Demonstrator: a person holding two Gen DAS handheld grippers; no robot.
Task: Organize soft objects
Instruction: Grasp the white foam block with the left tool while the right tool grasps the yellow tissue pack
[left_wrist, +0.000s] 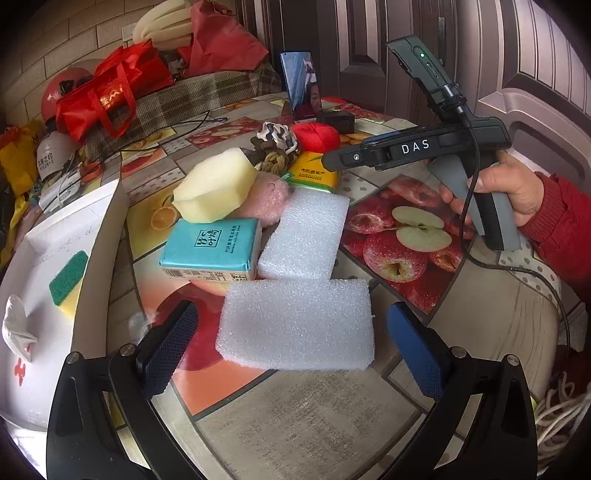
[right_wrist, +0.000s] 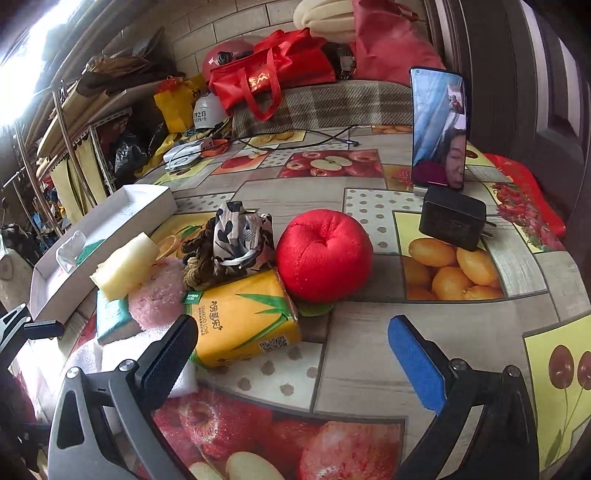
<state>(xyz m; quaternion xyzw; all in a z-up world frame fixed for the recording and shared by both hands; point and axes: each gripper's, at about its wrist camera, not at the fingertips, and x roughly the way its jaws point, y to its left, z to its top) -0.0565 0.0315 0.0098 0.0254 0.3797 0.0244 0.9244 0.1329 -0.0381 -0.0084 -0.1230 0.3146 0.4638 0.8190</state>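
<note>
Soft things lie heaped on the fruit-print table. A white foam block (left_wrist: 297, 325) lies between the fingers of my open left gripper (left_wrist: 291, 343), untouched; a second foam block (left_wrist: 304, 236) lies behind it. Beyond are a teal tissue pack (left_wrist: 212, 245), a yellow sponge (left_wrist: 214, 184), a pink puff (left_wrist: 266, 197), a yellow tissue pack (right_wrist: 242, 319), a patterned cloth bundle (right_wrist: 240, 236) and a red plush apple (right_wrist: 324, 253). My right gripper (right_wrist: 291, 350) is open and empty, in front of the yellow pack. A white tray (left_wrist: 105, 218) at left holds a green-yellow scrub sponge (left_wrist: 68, 278) and a crumpled tissue (left_wrist: 16, 328).
A phone (right_wrist: 439, 129) stands propped at the back beside a black charger (right_wrist: 452, 223). Red bags (right_wrist: 273, 74), a red helmet (right_wrist: 227, 55) and cables (right_wrist: 295, 138) sit behind the table. The right gripper's body (left_wrist: 417, 147) shows in the left wrist view, held in a hand.
</note>
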